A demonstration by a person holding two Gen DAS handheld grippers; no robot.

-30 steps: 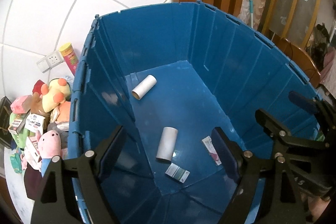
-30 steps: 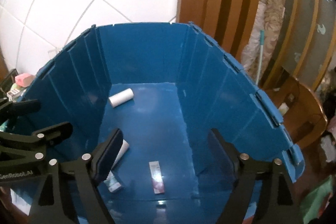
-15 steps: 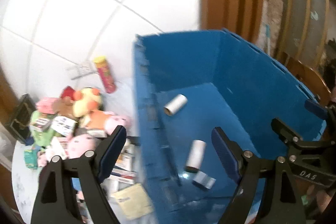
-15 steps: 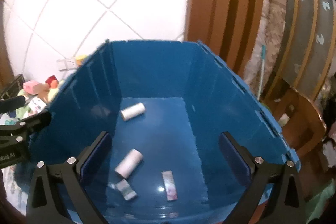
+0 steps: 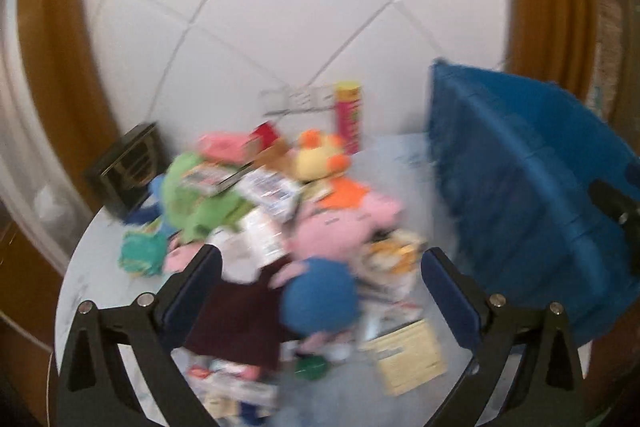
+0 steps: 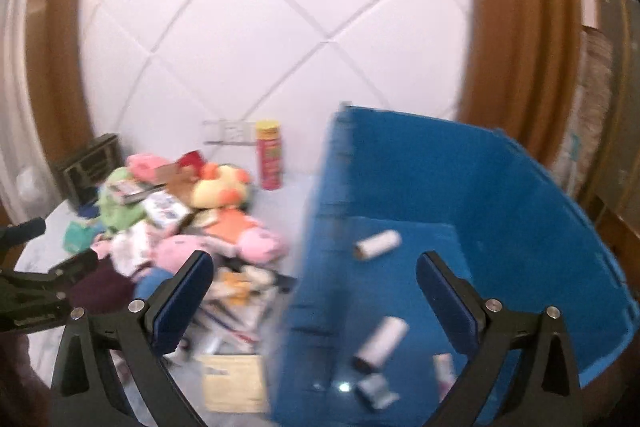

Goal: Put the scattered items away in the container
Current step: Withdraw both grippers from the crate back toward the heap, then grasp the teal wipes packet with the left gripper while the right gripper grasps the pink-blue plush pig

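Toys and small boxes lie heaped on a pale round table (image 5: pixel 80 267), with a blue bin (image 6: pixel 500 195) standing just to the right of the heap. Both views are smeared, so small details are hard to read. The left gripper (image 5: pixel 320 283) hangs over the pile, its jaws opening wide with nothing clamped between them; a pink plush pig (image 5: pixel 340 231) and a blue ball-shaped toy (image 5: pixel 320 299) show in the gap below. The right gripper (image 6: pixel 314 291) straddles the bin's near wall, jaws spread as far as they go and empty. In the bin lie two cardboard tubes, one toward the back (image 6: pixel 378 245) and one nearer (image 6: pixel 382 343), plus what seem to be two small packets. Behind the heap a red and yellow can (image 6: pixel 270 155) stands upright against the white tiled wall (image 6: pixel 280 27). A yellow plush duck (image 6: pixel 216 189), a green plush toy (image 5: pixel 200 199) and a dark box (image 5: pixel 124 167) sit in and around the pile.
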